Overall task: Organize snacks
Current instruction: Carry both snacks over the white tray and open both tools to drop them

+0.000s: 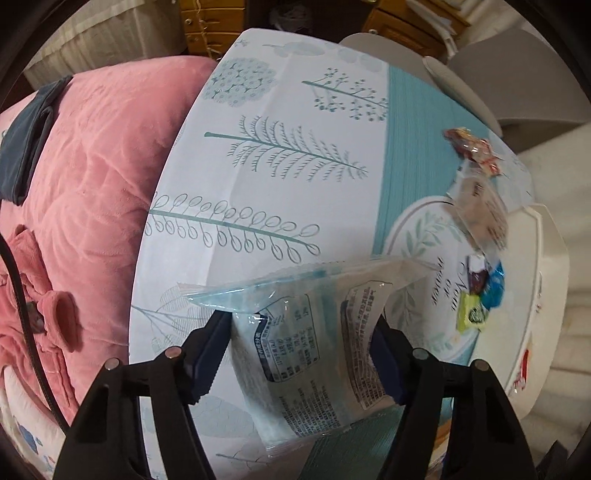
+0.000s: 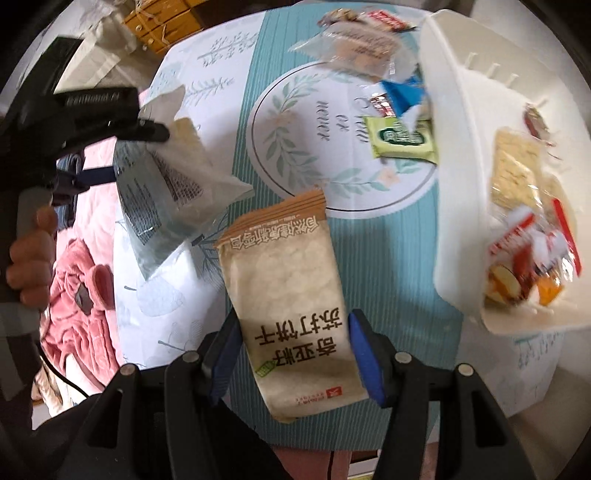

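Note:
My left gripper [image 1: 301, 350] is shut on a clear blue-edged snack bag [image 1: 299, 347] and holds it above the table. The same bag [image 2: 166, 192] and the left gripper [image 2: 147, 129] show at the left of the right wrist view. My right gripper [image 2: 291, 354] is shut on a tan soda cracker packet [image 2: 288, 310] above the table's near edge. A white bin [image 2: 458, 206] at the right holds several snacks [image 2: 528, 236]. Loose snacks lie by it: a green packet [image 2: 402, 140], a blue one [image 2: 402, 92] and a clear packet [image 2: 351, 40].
The table wears a white and teal leaf-print cloth [image 1: 258, 155]. A pink blanket [image 1: 96, 177] lies to its left. Wooden drawers [image 1: 218, 18] and grey chair backs [image 1: 517, 74] stand beyond. The bin's rim [image 1: 532, 302] is at the table's right.

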{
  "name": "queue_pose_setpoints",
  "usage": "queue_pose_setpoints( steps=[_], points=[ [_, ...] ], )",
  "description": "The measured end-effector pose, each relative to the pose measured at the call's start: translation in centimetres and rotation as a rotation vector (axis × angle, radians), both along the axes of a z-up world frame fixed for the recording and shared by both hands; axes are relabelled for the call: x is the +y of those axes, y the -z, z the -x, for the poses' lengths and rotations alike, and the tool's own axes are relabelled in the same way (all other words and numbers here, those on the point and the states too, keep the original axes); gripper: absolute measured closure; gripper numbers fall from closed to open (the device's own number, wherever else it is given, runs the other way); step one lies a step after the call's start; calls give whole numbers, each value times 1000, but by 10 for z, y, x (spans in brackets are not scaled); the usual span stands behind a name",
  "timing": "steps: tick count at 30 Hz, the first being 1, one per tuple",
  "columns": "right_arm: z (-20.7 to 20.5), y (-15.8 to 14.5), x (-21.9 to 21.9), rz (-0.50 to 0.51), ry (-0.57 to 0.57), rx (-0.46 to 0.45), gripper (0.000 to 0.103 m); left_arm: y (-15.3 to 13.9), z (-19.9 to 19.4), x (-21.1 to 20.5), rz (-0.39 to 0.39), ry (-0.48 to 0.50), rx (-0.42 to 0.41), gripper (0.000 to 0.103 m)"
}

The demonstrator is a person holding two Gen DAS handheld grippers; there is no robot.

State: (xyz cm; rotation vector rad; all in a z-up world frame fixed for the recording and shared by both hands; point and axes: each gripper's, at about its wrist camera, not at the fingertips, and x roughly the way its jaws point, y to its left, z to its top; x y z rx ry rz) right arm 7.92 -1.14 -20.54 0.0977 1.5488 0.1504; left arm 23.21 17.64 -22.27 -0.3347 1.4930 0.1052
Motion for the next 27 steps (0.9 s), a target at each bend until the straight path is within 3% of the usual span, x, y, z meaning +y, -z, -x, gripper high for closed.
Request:
queue_pose_setpoints(
  steps=[9, 17, 27],
  points=[
    [22, -31, -15, 8, 92, -51, 45, -61, 38, 2, 8, 114, -64, 35],
    [28, -48, -47, -11, 163, -87, 45, -100, 64, -30, -3, 216, -126, 35],
    [27, -73, -113, -51, 196, -156, 45, -138, 81, -92, 15, 243, -200, 34]
  ],
)
